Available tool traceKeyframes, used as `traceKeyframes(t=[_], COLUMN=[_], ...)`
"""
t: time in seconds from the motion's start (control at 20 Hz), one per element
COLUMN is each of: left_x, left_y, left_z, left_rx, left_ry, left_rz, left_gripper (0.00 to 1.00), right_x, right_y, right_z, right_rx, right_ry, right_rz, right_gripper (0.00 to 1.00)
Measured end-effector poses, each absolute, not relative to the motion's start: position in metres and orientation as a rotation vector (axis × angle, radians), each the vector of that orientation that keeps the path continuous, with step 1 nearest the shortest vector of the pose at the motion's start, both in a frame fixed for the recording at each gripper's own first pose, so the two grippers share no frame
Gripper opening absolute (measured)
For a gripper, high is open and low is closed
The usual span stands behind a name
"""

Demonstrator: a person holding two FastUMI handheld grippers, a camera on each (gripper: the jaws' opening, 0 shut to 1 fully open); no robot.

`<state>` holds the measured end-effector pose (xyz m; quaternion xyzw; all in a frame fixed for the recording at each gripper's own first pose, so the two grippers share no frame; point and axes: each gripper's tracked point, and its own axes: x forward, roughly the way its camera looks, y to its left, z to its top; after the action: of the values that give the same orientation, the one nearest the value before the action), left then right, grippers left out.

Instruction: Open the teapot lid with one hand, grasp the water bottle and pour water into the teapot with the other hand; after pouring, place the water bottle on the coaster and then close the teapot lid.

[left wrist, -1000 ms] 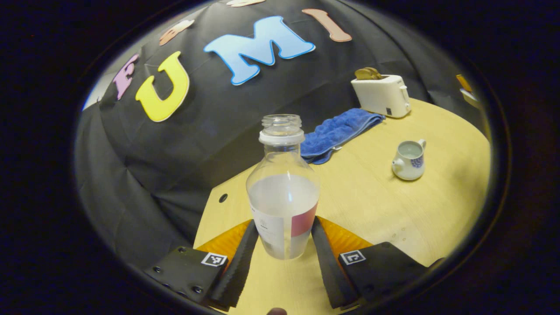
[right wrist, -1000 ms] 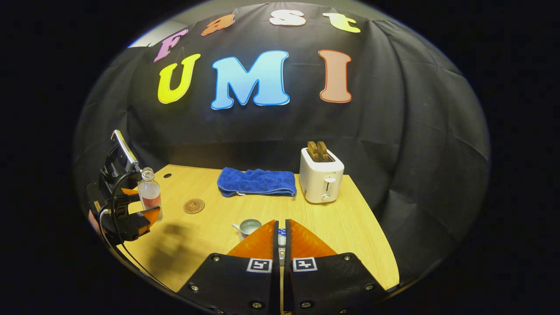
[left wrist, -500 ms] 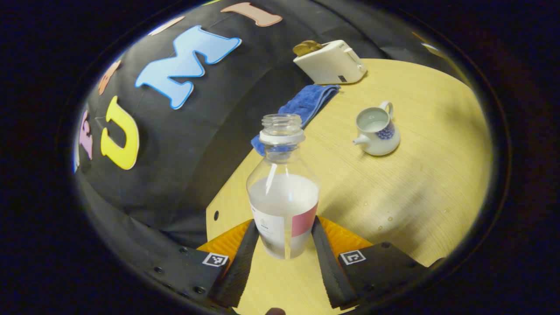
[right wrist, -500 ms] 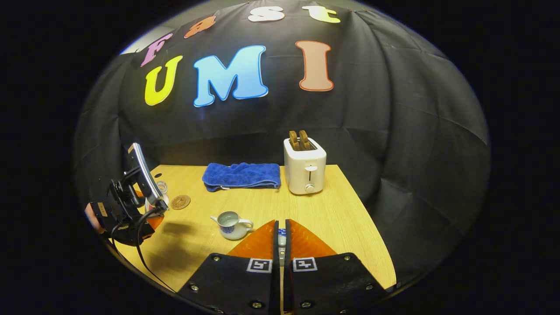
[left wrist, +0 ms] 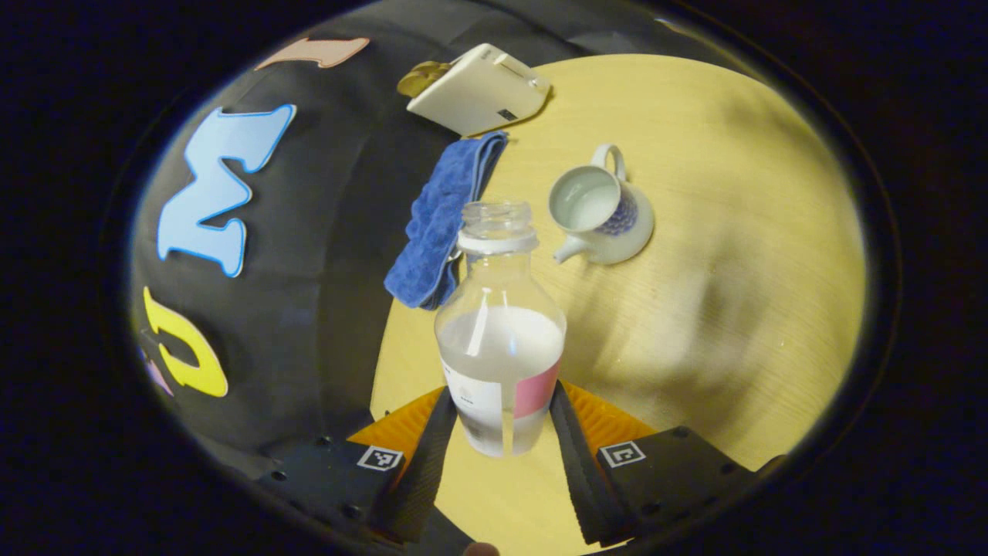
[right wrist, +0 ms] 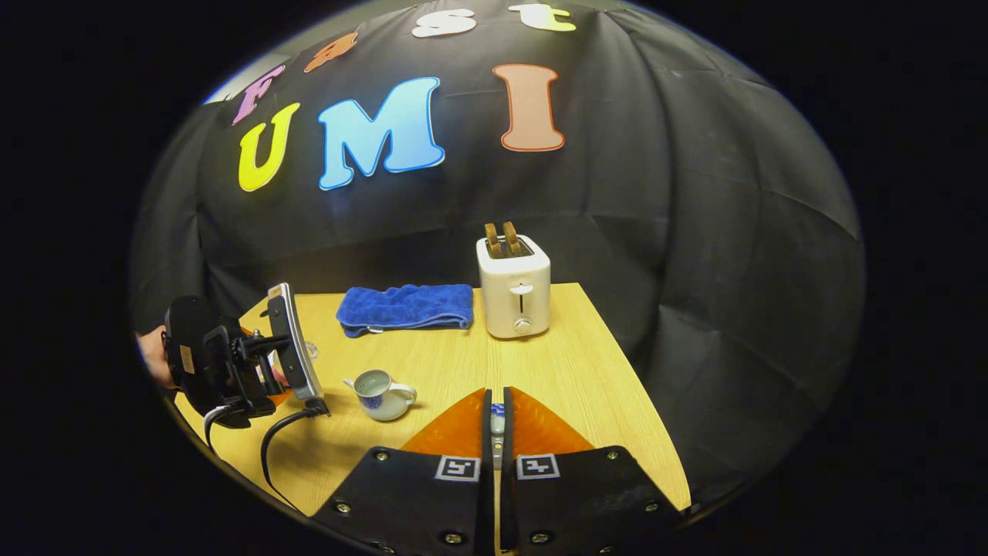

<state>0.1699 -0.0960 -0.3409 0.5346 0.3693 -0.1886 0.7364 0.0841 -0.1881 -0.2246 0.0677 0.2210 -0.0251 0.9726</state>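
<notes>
A clear, uncapped water bottle [left wrist: 500, 340], about half full with a white and red label, sits between the fingers of my left gripper [left wrist: 500, 401], which is shut on its lower body. The bottle is held off the table, its mouth close to the spout side of the white teapot [left wrist: 598, 208] with a blue pattern. The teapot stands open on the table with water inside. My right gripper [right wrist: 498, 409] is shut on a small white and blue piece, the teapot lid [right wrist: 498, 422], held above the table to the right of the teapot [right wrist: 380, 394].
A folded blue towel [left wrist: 444, 224] lies along the back edge of the wooden table [left wrist: 733, 270], and a white toaster [left wrist: 478, 89] with toast stands beside it. In the right gripper view a hand [right wrist: 150, 355] holds the other gripper's housing [right wrist: 224, 363], and a cable [right wrist: 282, 432] hangs below it.
My left gripper has carried the bottle closer to the teapot and rolled, so the table looks more tilted. The right gripper with the lid has stayed shut and shifted slightly.
</notes>
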Motion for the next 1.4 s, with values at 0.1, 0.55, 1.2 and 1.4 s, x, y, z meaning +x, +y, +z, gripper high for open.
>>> traceKeyframes(t=[0.1,0.55,1.2,1.4], left_x=[0.174,0.204,0.208,0.209], left_y=[-0.097,-0.106,-0.110,-0.120], left_z=[-0.337,-0.333,-0.314,-0.308], left_rx=[1.247,1.548,1.856,1.927], left_ry=[0.832,0.870,0.932,0.915], left_rz=[-0.437,-0.529,-0.572,-0.586], left_gripper=[0.84,0.84,0.84,0.84], right_x=[0.085,0.087,0.087,0.088], right_y=[-0.192,-0.196,-0.203,-0.205], right_z=[-0.227,-0.230,-0.234,-0.234], right_rx=[0.138,0.160,0.189,0.205], right_ry=[0.449,0.452,0.452,0.449], right_rz=[-0.051,-0.065,-0.098,-0.110], right_gripper=[0.03,0.03,0.03,0.03])
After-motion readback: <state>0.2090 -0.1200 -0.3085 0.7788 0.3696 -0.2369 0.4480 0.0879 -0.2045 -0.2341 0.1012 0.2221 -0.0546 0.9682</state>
